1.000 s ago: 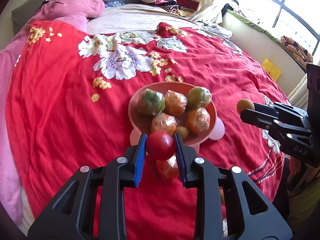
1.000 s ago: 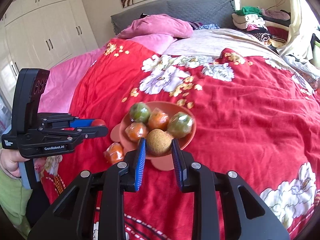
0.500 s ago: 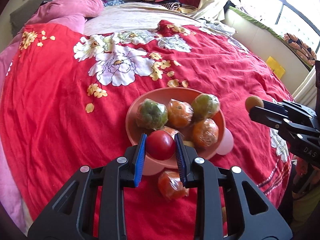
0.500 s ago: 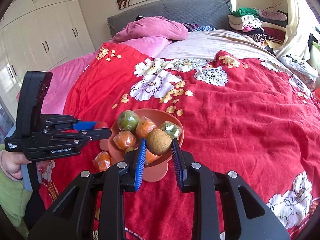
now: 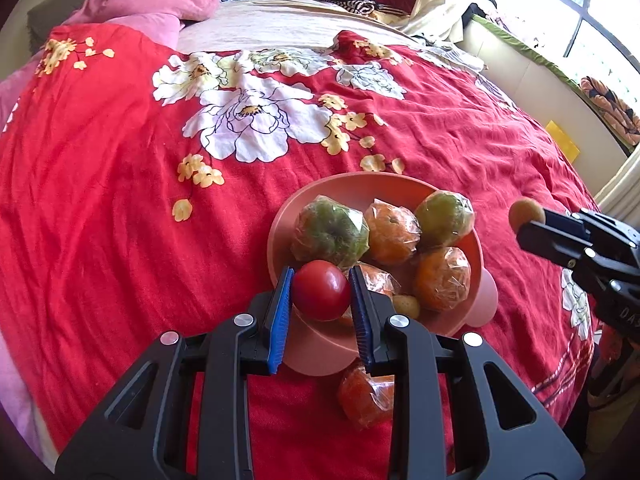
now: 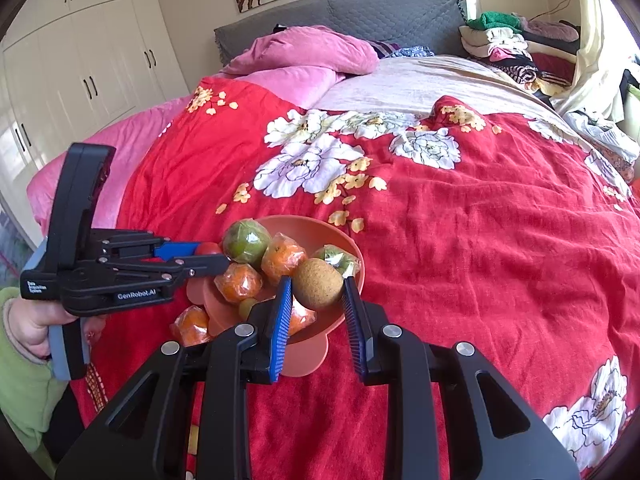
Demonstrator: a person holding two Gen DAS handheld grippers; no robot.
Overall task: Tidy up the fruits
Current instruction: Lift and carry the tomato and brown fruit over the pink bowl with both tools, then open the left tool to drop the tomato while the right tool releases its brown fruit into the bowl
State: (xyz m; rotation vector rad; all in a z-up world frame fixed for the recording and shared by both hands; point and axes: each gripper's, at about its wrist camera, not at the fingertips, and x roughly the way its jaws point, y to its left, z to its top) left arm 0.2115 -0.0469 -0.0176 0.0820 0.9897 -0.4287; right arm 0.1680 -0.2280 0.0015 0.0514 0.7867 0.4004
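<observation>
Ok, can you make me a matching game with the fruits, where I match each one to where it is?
Things:
1. red tomato
2. brown kiwi
3. green wrapped fruit
4. wrapped orange

Places:
A. lying on the red blanket, outside the bowl
B. held in the left gripper
C. sitting in the pink bowl
D. held in the right gripper

Pairs: 1-B, 2-D, 3-C, 4-A
</observation>
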